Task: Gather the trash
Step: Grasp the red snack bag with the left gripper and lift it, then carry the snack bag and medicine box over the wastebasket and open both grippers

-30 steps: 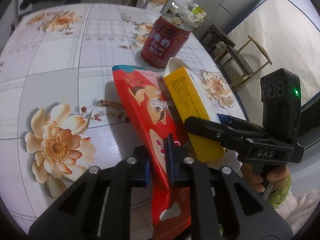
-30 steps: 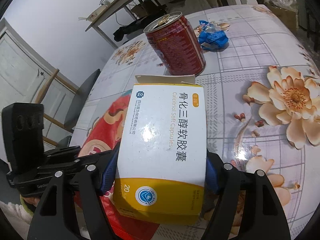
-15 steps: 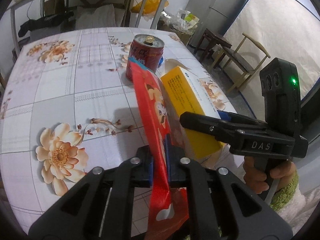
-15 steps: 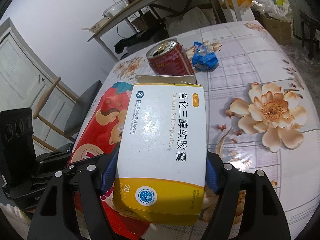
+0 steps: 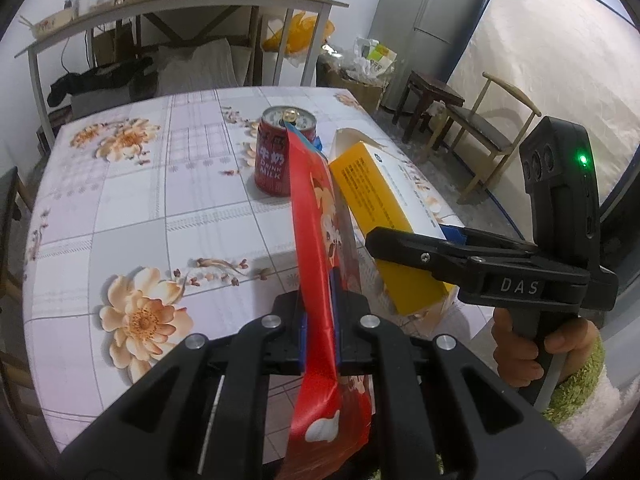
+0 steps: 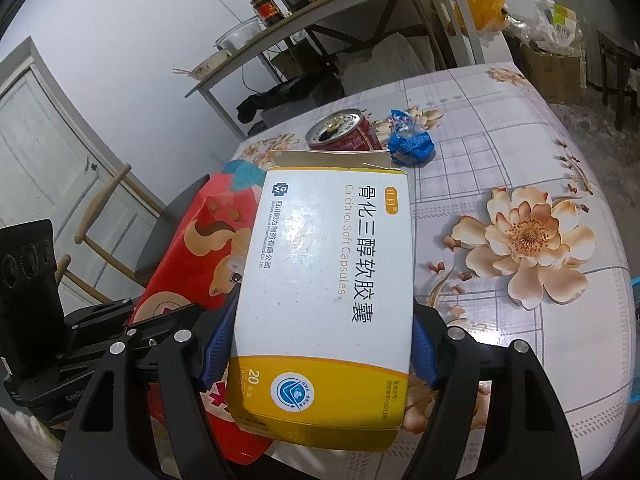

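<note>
My left gripper (image 5: 319, 320) is shut on a flat red snack bag (image 5: 316, 248) printed with a cartoon animal, held edge-on above the table. The same red bag (image 6: 192, 248) shows at the left in the right wrist view. My right gripper (image 6: 320, 344) is shut on a white and yellow medicine box (image 6: 328, 280) with its top flap open; its blue pads (image 6: 218, 344) press both long sides. That box (image 5: 372, 204) hangs just right of the bag in the left wrist view. A red milk can (image 5: 280, 156) and a crumpled blue wrapper (image 6: 412, 142) stay on the table.
The floral tablecloth (image 5: 140, 208) covers the table. Behind it stands a shelf table (image 5: 180, 12) with jars and bowls. A wooden chair (image 5: 492, 120), a dark stool (image 5: 432, 98) and a fridge (image 5: 432, 20) are at the right. Another chair (image 6: 104, 216) sits left of the table.
Both grippers have risen with their loads, so the table has dropped lower in both views. The red bag has turned from lying flat to standing edge-on in the left grip.
</note>
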